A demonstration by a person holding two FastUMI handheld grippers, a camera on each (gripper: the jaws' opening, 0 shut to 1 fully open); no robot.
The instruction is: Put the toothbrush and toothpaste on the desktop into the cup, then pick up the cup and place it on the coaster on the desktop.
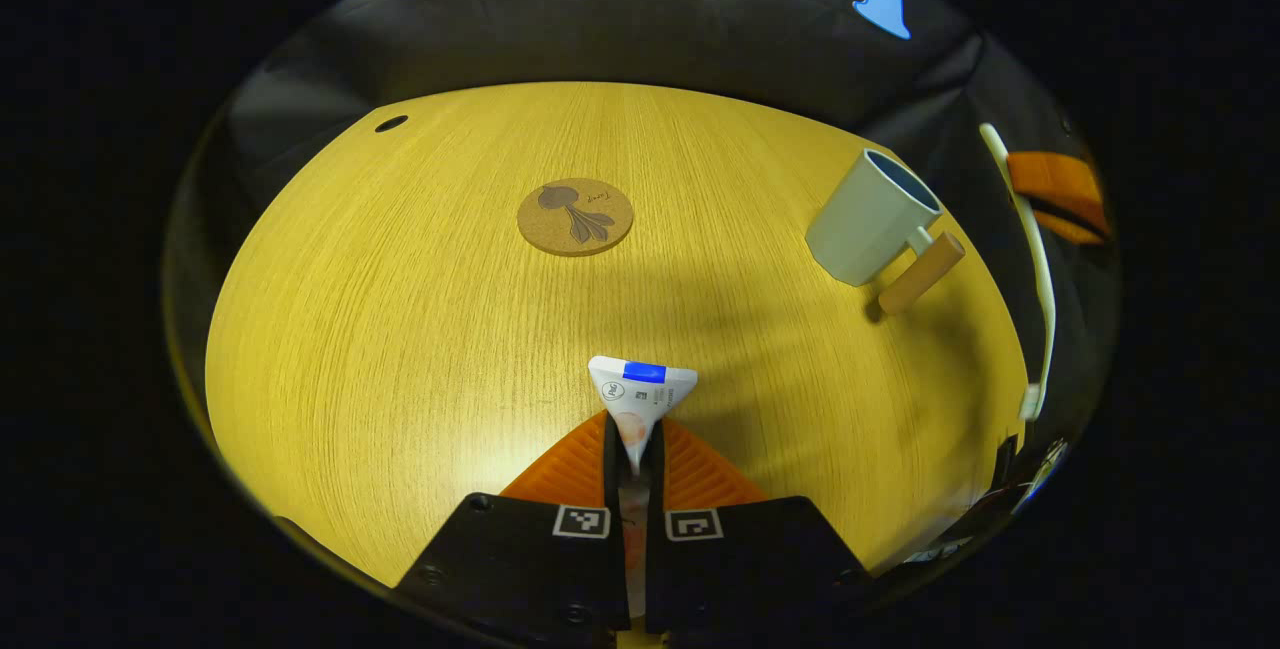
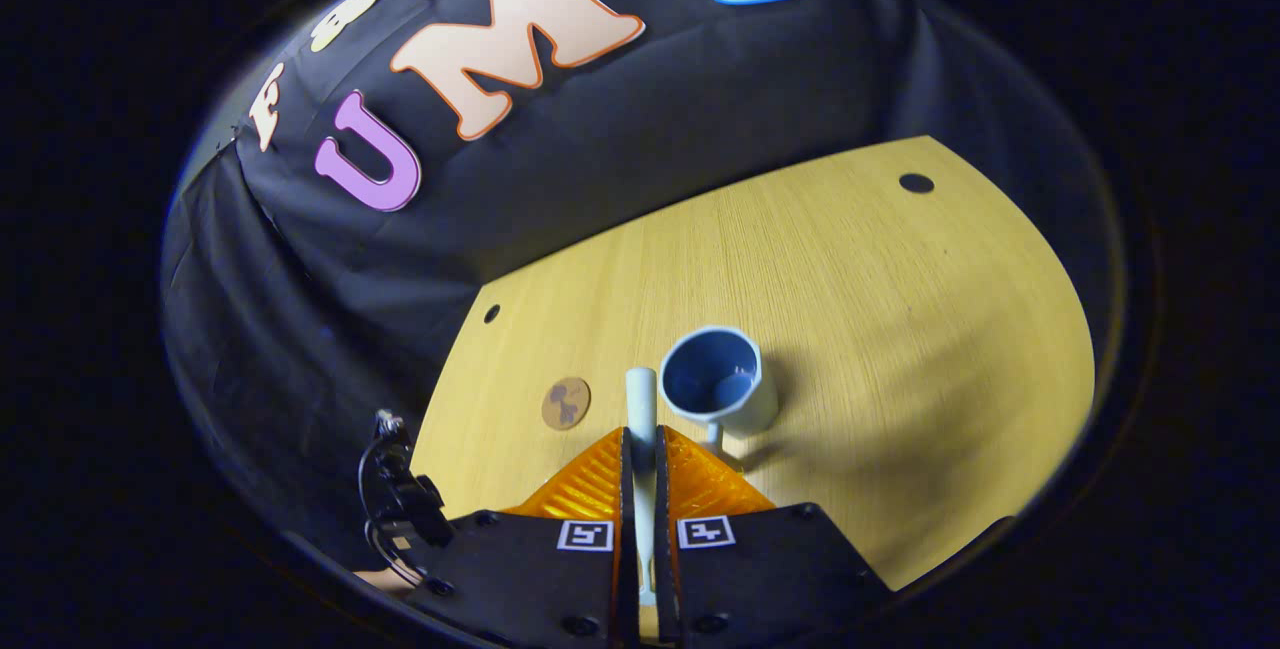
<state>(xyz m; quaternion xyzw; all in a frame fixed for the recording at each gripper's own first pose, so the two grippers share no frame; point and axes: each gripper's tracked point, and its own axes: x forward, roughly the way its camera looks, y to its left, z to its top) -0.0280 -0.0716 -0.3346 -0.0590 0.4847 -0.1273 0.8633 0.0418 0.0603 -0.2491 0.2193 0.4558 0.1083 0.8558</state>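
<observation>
Holding both items clear of the desktop (image 1: 350, 329), the grippers were caught at the loading step, w/ nothing yet in the cup (image 1: 868, 219). The left gripper (image 1: 634, 459) was seen clamped on the toothpaste (image 1: 640, 394), its flat crimped end pointing fwd, well short of the cup and nearer than the coaster (image 1: 575, 217). The right gripper (image 2: 640, 469) was seen closed on the toothbrush (image 2: 640, 409), whose end sat just beside the cup's rim in the right gripper view; in the left gripper view the toothbrush was seen just beyond the cup. The cup stood upright, well apart from the coaster, handle toward the cameras. Next move, as judged: the brush to be lined up over the cup mouth and let go, then the paste; tipping the cup was the risk. Print on the tube and coaster was too small to be read.
</observation>
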